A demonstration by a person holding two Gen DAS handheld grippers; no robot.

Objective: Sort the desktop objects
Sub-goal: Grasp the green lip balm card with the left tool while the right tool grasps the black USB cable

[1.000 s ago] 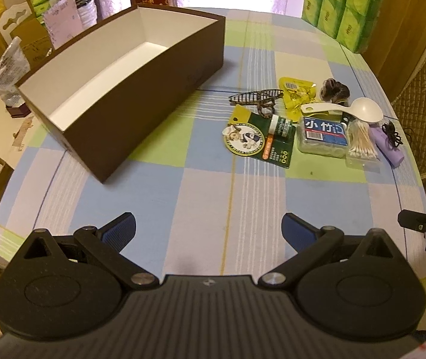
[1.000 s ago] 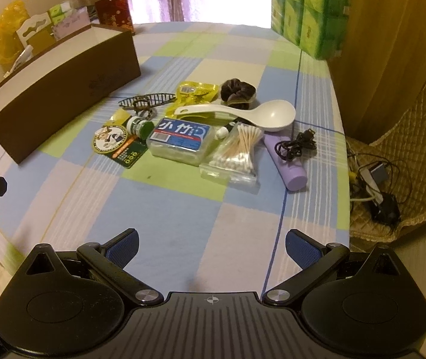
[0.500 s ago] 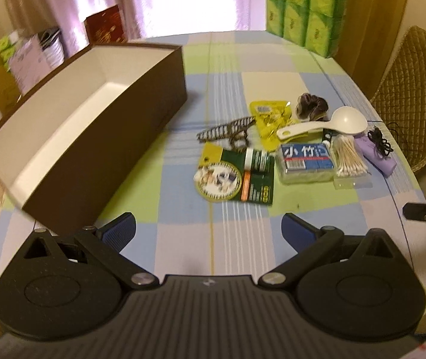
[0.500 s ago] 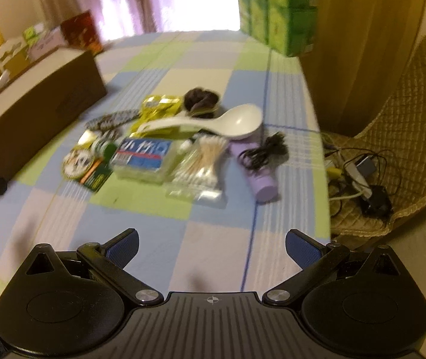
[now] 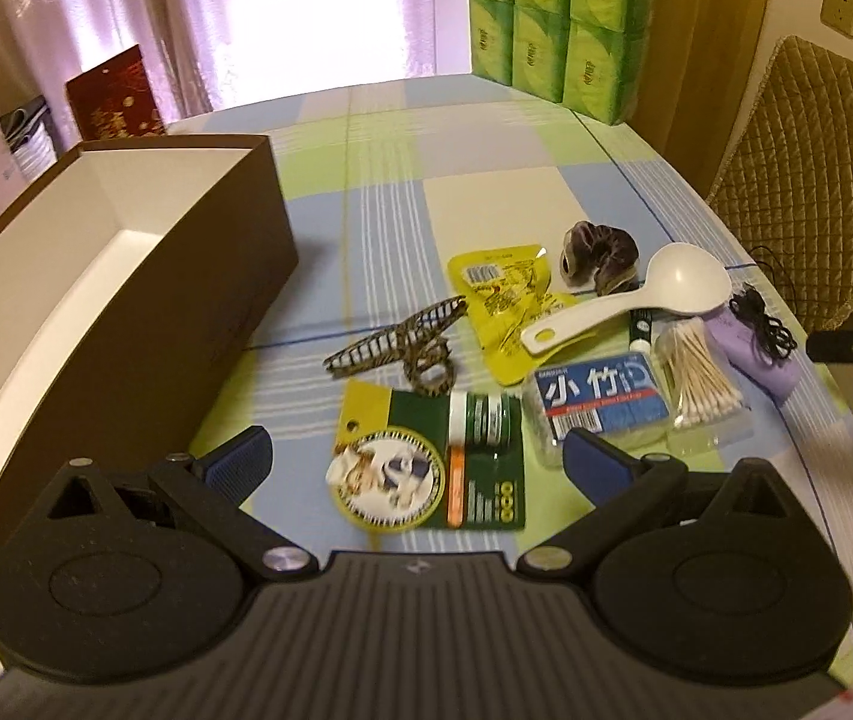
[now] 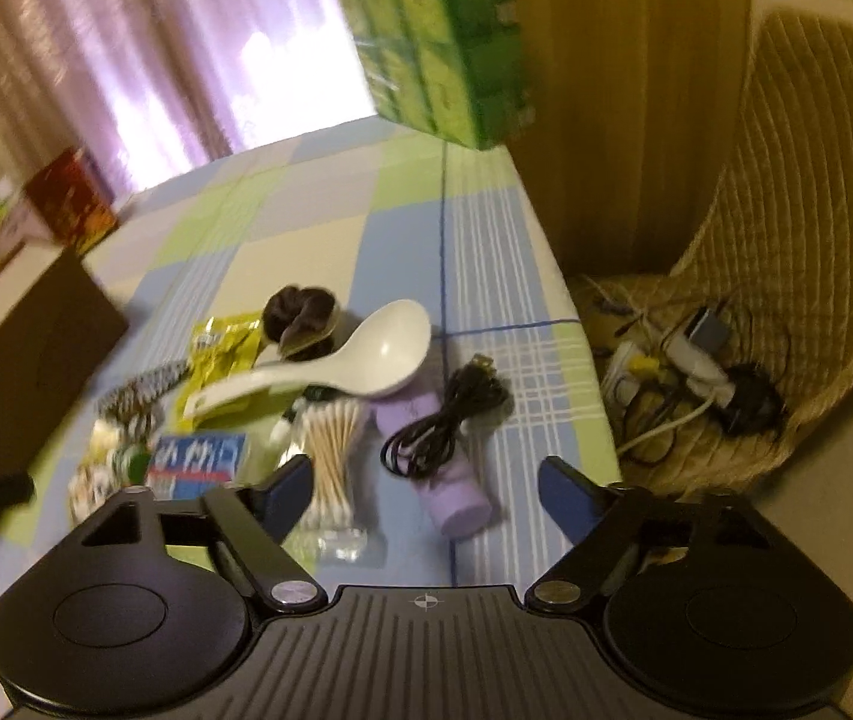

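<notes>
While I hold both grippers spread and empty, left gripper (image 5: 417, 459) and right gripper (image 6: 425, 489), a checked tablecloth (image 5: 486, 180) spans the room below pink curtains (image 5: 282, 18). Brown box (image 5: 144, 276) sits left; green card (image 5: 462, 480) and purple tube (image 6: 450, 480) lie right.

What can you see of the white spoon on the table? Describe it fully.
The white spoon looks like glossy plastic, with a deep round bowl facing up and a flat handle with a hole at its end. It lies flat, its handle across the yellow packet, its bowl beside the dark scrunchie. No gripper touches it.
</notes>
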